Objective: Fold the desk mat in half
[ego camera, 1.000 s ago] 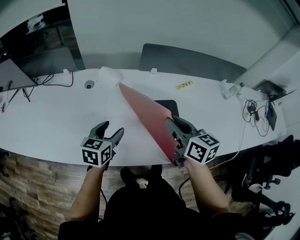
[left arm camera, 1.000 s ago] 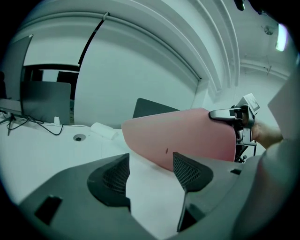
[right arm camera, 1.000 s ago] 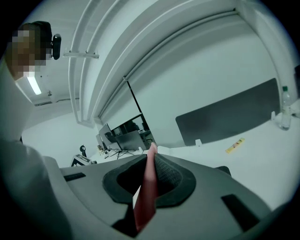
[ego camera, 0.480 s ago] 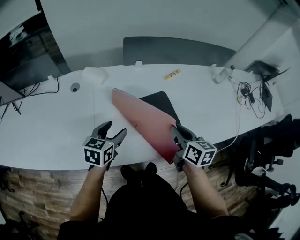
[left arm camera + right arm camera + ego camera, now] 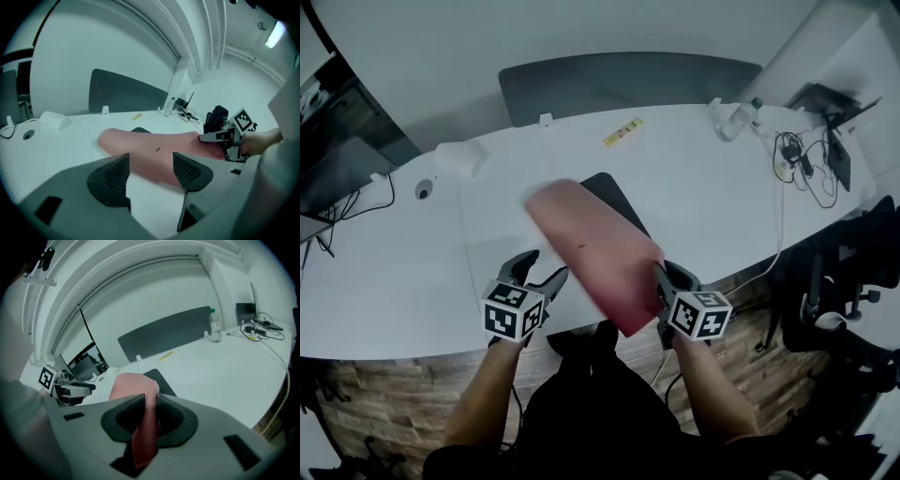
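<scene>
The desk mat [image 5: 595, 248], pink side up, lies folded over at a slant on the white desk [image 5: 722, 206]; a black part of it [image 5: 614, 197] shows at its far end. My right gripper [image 5: 666, 281] is shut on the mat's near right edge, and the pink sheet [image 5: 140, 427] fills the narrow gap between its pads [image 5: 126, 416]. Those jaws have just been opening a little, with the mat still between them. My left gripper [image 5: 542, 272] stands open and empty just left of the mat [image 5: 159, 150], over the desk's near edge.
A grey partition panel [image 5: 628, 84] runs along the desk's far side. On the desk are a white box [image 5: 457, 157], a yellow strip [image 5: 622, 132], a bottle [image 5: 736, 117] and cables [image 5: 797, 150]. An office chair [image 5: 844, 300] stands to the right.
The mat has come down from standing on edge to lying nearly flat, pink side up. Both grippers have moved down toward the desk's near edge, the left one nearer to the mat.
</scene>
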